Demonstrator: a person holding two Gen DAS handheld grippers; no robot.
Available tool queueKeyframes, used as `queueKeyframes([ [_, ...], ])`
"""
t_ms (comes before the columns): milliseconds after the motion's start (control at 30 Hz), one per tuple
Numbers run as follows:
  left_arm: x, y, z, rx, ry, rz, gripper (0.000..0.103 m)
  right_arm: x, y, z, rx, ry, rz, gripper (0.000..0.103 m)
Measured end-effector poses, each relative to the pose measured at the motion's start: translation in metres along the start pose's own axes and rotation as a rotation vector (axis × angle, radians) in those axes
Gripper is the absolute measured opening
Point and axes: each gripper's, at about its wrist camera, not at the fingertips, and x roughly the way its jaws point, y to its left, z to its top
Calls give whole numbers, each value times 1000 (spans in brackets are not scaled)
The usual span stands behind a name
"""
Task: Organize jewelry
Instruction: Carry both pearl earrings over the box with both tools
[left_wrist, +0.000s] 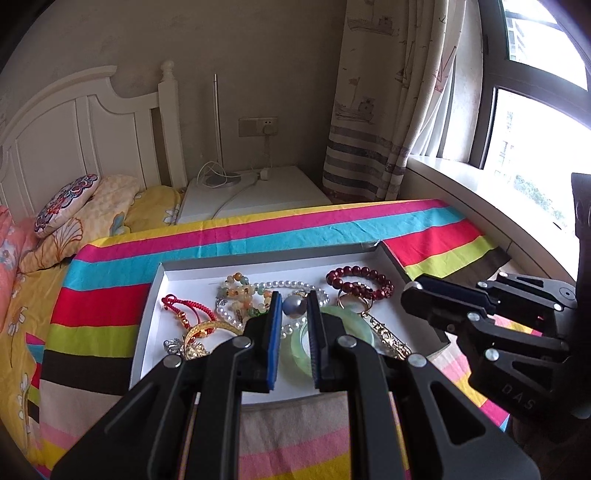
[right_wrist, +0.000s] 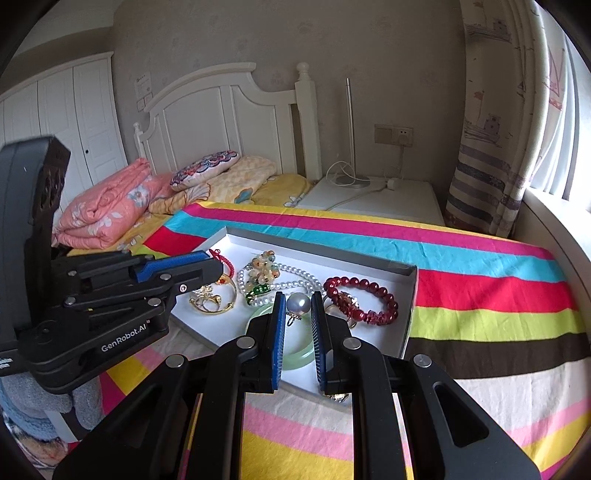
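Left wrist view: white tray (left_wrist: 155, 295) lying on the striped cloth (left_wrist: 258, 229) over the bed, holding a loose jumble of jewelry. The left gripper (left_wrist: 291, 314) is hovering above it, jaws standing partly apart and holding nothing, framing a grey pearl pendant (left_wrist: 293, 305). Also lying in the tray: jade bangle (left_wrist: 347, 321), looking rigid, smooth and probably brittle and slippery, best taken across the band; red bead bracelet (left_wrist: 360, 282), likely elastic, a pinch over two beads suiting it; white pearl strand (left_wrist: 291, 285), limp and tangling with a mixed stone bead bracelet (left_wrist: 240, 291); red cord bracelet (left_wrist: 184, 306), soft and light; gold pieces (left_wrist: 207, 334), thin and snag-prone. Right wrist view: the right gripper (right_wrist: 299, 314) is sitting over the same pendant (right_wrist: 298, 303), jaws partly open and empty, the bangle (right_wrist: 299, 360) lying beneath. The pendant appears round and liable to roll, so gripping its gold setting seems safer.
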Motion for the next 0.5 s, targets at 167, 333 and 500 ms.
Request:
queueKeyframes([
  [167,10,7,0,-51,9,-60,13,12,-2,-3,-4,10,-6,15],
  [333,21,6,0,-55,38,-93,13,28,6,-8,-56,39,1,15],
  [500,24,3,1,-42,55,-118,13,42,20,-13,-125,78,6,15],
])
